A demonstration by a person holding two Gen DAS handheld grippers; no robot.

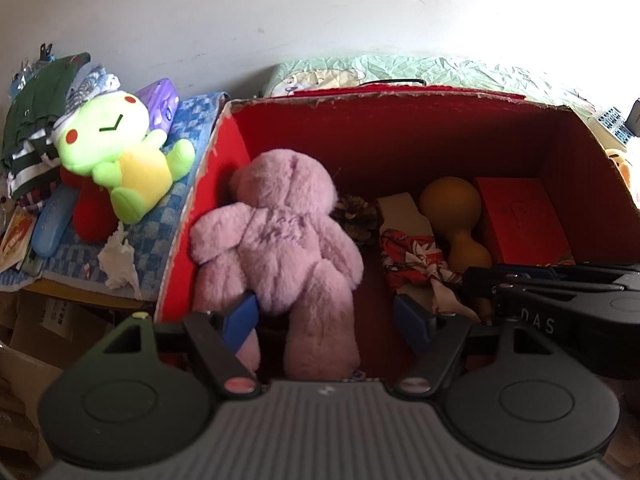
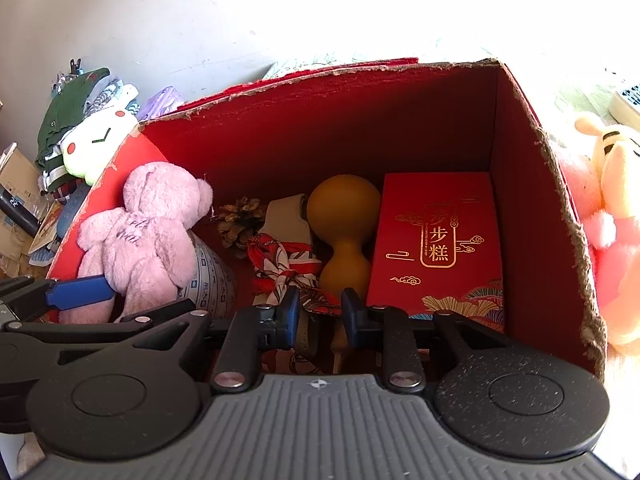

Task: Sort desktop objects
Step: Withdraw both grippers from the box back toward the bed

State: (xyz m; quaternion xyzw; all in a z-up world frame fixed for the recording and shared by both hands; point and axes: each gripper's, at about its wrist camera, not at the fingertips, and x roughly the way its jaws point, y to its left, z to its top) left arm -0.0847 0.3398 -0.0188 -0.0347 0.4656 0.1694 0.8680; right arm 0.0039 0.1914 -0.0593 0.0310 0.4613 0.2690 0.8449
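Your left gripper (image 1: pixel 330 316) straddles the pink bear's (image 1: pixel 280 248) legs, fingers spread, not pinching. Your right gripper (image 2: pixel 320 312), fingers narrowly apart around the gourd's (image 2: pixel 344 236) stem, grips nothing I can confirm.

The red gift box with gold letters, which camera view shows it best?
The right wrist view: the red gift box lies flat in the cardboard box, its whole lid and gold characters readable. In the left wrist view it is smaller, its print faint, its near end hidden behind the right gripper.
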